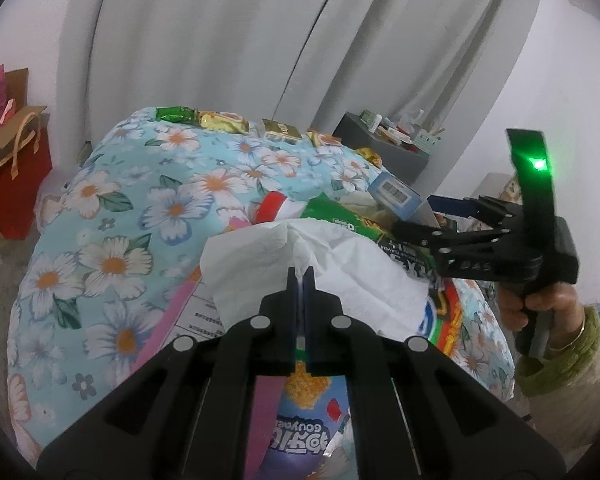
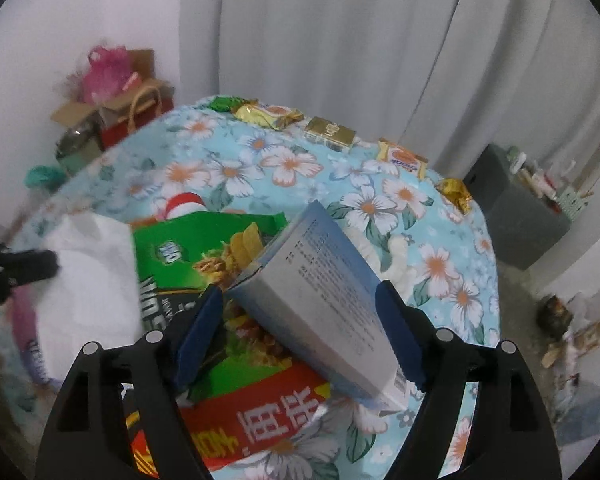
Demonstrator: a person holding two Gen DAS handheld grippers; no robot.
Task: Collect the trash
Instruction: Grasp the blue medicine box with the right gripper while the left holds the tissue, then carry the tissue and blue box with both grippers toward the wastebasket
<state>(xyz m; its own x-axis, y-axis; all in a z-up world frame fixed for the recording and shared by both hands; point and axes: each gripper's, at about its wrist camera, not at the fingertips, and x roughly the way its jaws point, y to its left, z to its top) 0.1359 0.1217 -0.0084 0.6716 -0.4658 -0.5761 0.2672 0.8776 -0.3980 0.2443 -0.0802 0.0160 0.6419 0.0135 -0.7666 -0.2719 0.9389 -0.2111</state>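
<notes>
The cloth point(image 1: 112, 240) is light blue with white flowers. The tissue point(image 1: 340, 276) is white. The box point(image 2: 324, 300) is blue and white.

Left tool point(image 1: 299, 280) clamped on white tissue point(image 1: 320, 276) above floral tablecloth point(image 1: 112, 240).

Soft, even indoor light in both views, no hard shadows. Heavy fisheye bending, with dark corners all round. The right wrist view smears at its left edge, where the tissue point(image 2: 88, 276) blurs. A green lamp point(image 1: 538, 165) glares at the left view's right side.
</notes>
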